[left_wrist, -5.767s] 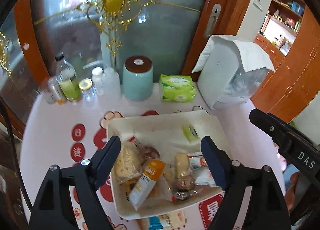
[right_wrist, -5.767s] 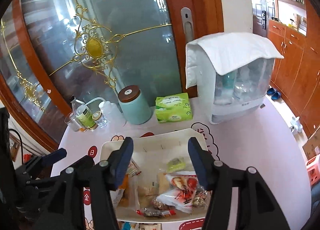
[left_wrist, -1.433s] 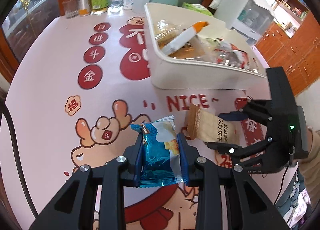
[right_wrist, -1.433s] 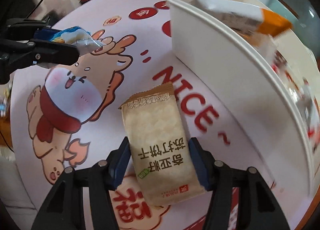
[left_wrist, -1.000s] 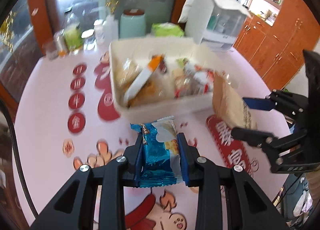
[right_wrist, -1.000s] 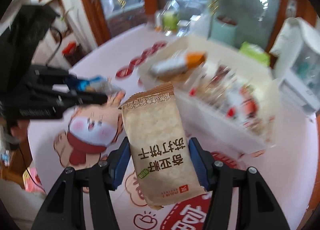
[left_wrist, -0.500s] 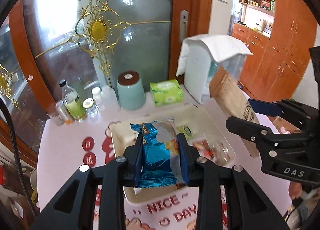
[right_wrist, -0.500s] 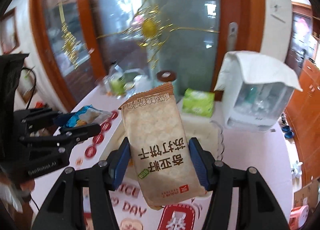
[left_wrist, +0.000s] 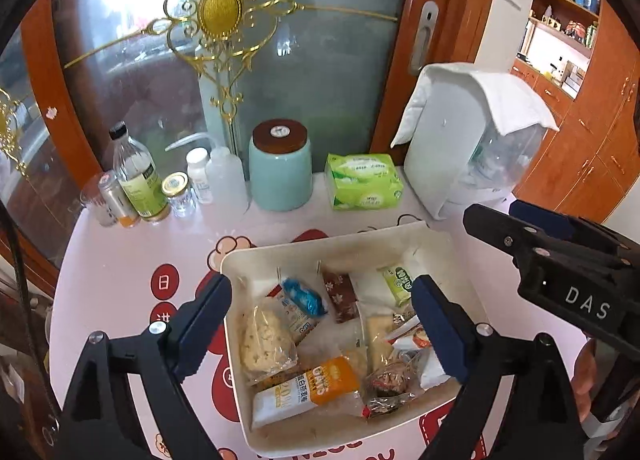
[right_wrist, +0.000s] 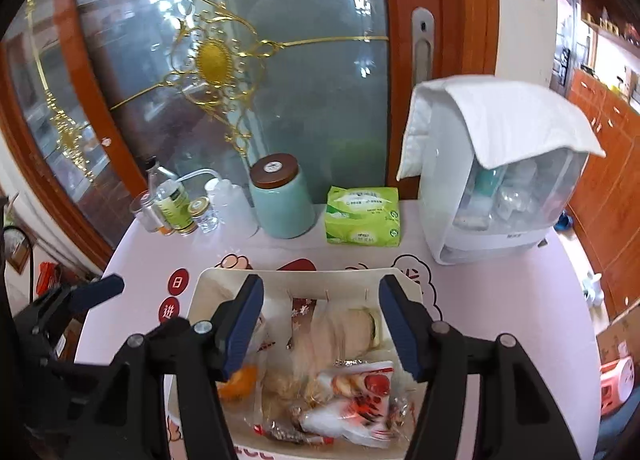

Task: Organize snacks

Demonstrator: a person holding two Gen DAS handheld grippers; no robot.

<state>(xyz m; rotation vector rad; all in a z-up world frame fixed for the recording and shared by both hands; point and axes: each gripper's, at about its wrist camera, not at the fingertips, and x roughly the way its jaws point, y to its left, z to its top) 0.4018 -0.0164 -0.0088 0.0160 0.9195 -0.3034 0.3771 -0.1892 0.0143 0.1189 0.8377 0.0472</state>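
Both grippers hover above the white snack tray (left_wrist: 280,250). The left gripper (left_wrist: 320,322) has just spread wide and empty; its blue packet (left_wrist: 302,296) lies inside. The right gripper (right_wrist: 320,324) gapes, a blurred tan packet (right_wrist: 340,330) beneath. These packets look light, crinkly and slippery: pinch across the flat middle.

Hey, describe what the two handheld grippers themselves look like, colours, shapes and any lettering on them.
Both are black plastic tools with angular, strut-like arms, silver screw heads at the joints and flat dark blue pads lining the finger tips. The left gripper and right gripper look alike. Seen from the left wrist camera, the right gripper's body carries white letters DAS. A thin black cable runs along the left edge.
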